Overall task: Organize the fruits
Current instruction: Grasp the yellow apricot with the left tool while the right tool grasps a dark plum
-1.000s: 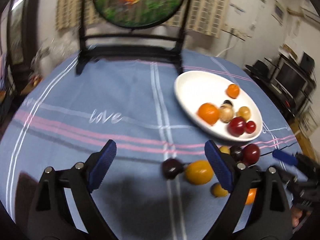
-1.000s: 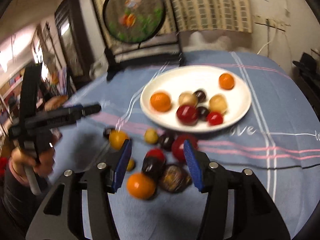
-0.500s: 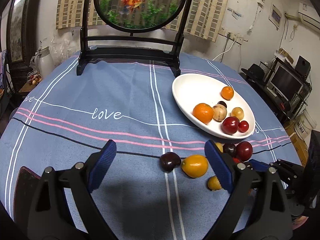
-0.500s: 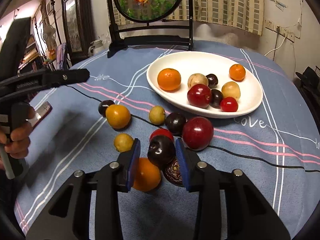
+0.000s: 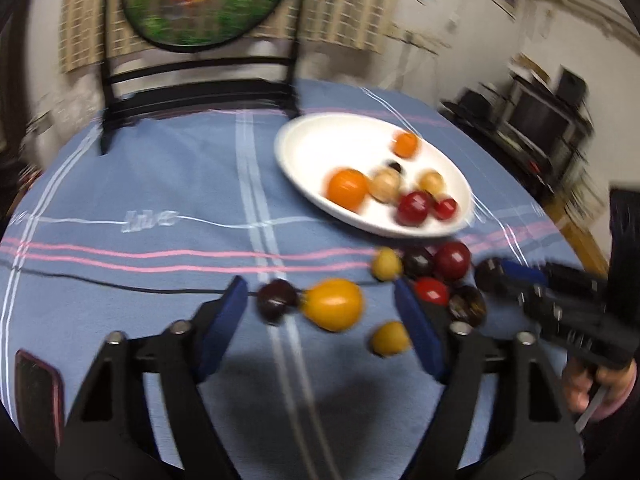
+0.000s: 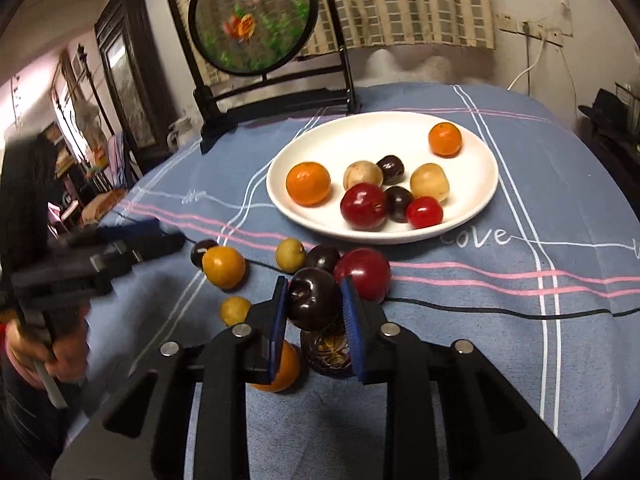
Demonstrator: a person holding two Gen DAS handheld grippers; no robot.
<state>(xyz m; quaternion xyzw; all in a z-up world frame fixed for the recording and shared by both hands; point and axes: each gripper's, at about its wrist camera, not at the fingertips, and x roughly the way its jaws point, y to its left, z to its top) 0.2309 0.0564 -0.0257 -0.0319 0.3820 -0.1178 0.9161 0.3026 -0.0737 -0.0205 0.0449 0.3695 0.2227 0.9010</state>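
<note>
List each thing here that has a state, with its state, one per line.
right gripper: shut on the dark plum.
left gripper: jaws closing, yellow-orange fruit and a small dark fruit between them, not pressed.
white plate: holds eight fruits.
loose fruits: lying on the tablecloth beside the plate.
phone: flat at the table edge.
</note>
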